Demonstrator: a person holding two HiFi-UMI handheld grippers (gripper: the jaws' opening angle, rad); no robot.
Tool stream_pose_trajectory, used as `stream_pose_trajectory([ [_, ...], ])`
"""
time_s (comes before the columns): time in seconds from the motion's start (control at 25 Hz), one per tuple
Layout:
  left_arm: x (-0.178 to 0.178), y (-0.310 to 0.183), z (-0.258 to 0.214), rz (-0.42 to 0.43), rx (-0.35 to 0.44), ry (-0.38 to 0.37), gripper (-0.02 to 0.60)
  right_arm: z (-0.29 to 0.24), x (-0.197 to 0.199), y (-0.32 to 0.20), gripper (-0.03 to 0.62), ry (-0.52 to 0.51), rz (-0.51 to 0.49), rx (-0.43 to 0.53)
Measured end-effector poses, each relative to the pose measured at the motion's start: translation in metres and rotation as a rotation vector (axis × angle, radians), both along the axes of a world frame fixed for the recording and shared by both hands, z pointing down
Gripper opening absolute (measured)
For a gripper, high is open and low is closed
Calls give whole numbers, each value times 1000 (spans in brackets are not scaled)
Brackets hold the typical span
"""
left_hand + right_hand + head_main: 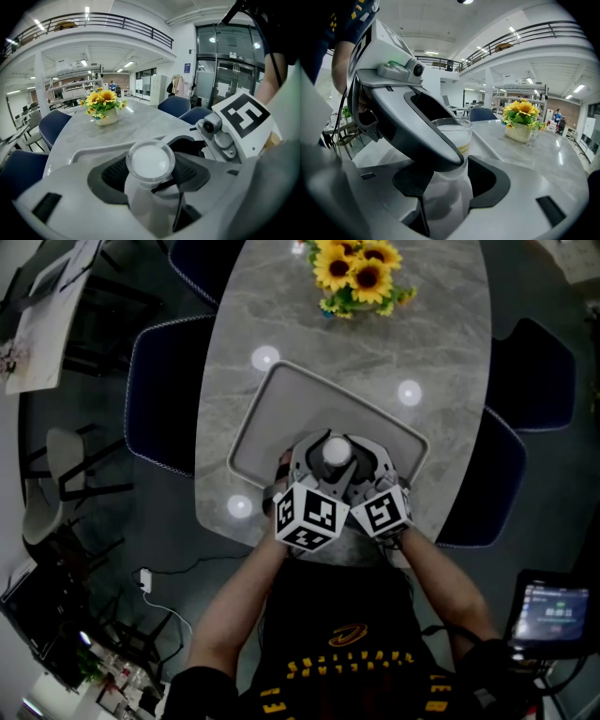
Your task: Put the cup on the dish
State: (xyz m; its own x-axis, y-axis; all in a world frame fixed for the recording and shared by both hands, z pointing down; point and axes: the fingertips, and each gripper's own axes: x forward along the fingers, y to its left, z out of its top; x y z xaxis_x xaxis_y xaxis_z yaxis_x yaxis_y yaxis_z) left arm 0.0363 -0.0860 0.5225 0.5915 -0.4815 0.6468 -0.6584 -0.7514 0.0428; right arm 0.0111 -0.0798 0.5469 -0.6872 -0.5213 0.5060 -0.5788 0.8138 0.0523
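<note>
A clear cup (335, 452) with white contents stands upright between both grippers, over the near end of the grey rectangular dish (281, 382) on the marble table. In the left gripper view the cup (150, 161) fills the gap between the dark pads of my left gripper (150, 174), which is shut on it. In the right gripper view the cup (457, 136) sits the same way in my right gripper (450, 185), and the left gripper's jaw crosses in front of it. The two marker cubes (307, 515) touch side by side. The cup's base is hidden.
A vase of sunflowers (359, 273) stands at the far end of the table. Blue chairs (159, 395) flank the table on both sides. A small lit screen (553, 610) sits at the lower right. The dish's far half (375, 418) is bare.
</note>
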Motion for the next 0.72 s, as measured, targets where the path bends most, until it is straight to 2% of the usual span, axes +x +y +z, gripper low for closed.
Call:
stream_pose_trajectory([
  [0.72, -3, 6, 10, 3, -25, -10, 270, 9, -2, 6, 233, 34, -8, -16],
])
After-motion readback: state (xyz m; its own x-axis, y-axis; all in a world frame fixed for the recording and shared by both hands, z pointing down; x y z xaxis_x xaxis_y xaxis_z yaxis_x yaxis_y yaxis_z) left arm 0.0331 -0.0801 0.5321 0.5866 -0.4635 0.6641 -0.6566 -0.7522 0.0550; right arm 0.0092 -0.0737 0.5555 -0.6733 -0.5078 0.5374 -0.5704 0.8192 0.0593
